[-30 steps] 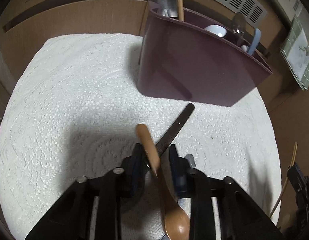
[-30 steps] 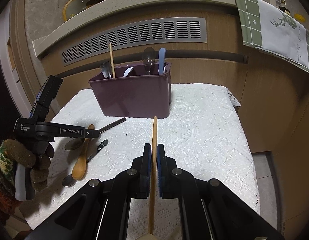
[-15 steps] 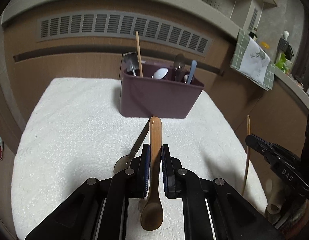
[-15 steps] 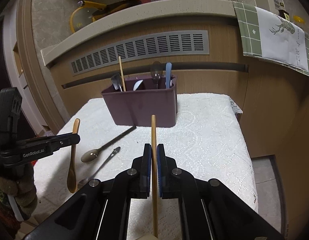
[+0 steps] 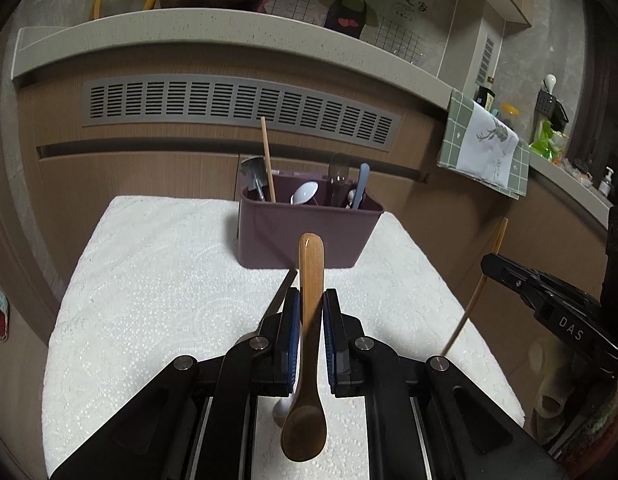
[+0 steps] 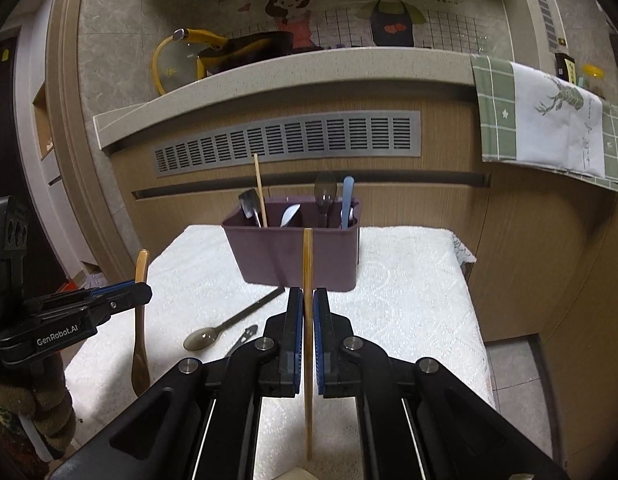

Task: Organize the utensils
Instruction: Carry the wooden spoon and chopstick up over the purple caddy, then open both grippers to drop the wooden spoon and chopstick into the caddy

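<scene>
left gripper [image 5: 311, 312] clamped on wooden spoon [image 5: 309, 320] — right gripper [image 6: 305, 312] pinching a chopstick [image 6: 307, 320]

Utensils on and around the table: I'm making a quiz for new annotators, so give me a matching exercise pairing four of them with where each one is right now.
Things:
1. wooden spoon
2. bamboo chopstick
3. dark spoon
4. blue-handled utensil

Places:
A. standing in the purple caddy
B. clamped in the left gripper
C. lying on the white cloth
D. clamped in the right gripper

Pairs: 1-B, 2-D, 3-C, 4-A
</scene>
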Demonstrator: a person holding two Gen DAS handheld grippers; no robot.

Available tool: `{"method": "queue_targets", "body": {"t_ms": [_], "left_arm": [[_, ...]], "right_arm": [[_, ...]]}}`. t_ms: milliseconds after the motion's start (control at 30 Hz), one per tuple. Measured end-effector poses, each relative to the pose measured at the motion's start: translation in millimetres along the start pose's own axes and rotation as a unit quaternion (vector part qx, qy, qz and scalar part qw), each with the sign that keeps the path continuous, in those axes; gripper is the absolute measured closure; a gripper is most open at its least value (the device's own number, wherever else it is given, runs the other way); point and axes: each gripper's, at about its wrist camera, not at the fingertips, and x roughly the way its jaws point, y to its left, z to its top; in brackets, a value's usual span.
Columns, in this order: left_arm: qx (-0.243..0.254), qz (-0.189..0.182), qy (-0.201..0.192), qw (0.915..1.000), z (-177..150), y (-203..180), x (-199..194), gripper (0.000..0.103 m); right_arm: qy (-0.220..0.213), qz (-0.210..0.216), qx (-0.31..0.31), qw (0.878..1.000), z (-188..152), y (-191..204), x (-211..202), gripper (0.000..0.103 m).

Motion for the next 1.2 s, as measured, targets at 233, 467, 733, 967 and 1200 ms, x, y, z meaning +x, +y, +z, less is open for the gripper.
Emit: {"method": "queue_targets", "body": {"t_ms": [233,467,733,967,1200], "left_arm": [[0.031,-0.041,-0.115,0.9920,96.6,-9.4,-27.8,0.091],[0.021,-0.058,-0.196,0.9786,163.3,4.1,14.8,0.091],[0.005,-0.056,-0.178,0.9824,174.6,20.2,102.3,0.091],[-0.024,-0.059,-0.128,0.9898,156.9,33.7,153.7,0.091],[-0.022,-0.075,-0.066,0.9948,132.1,37.6,180.3,0.068]], "right_arm": [[-0.071,-0.004,-0.019,0.997,69.9,8.5,-13.8,0.098],[-0.157,-0.020,-0.056,0.986,165.9,19.4,-4.5,0.098],[-0.111,-0.033,-0.059,0.991,173.3,9.3,74.8,0.098],[-0.066,-0.031,-0.047,0.996,156.0,-7.6,126.6,0.098],[0.021,0.023,-0.019,0.999,130.6,-23.2,169.3,0.089]]}}
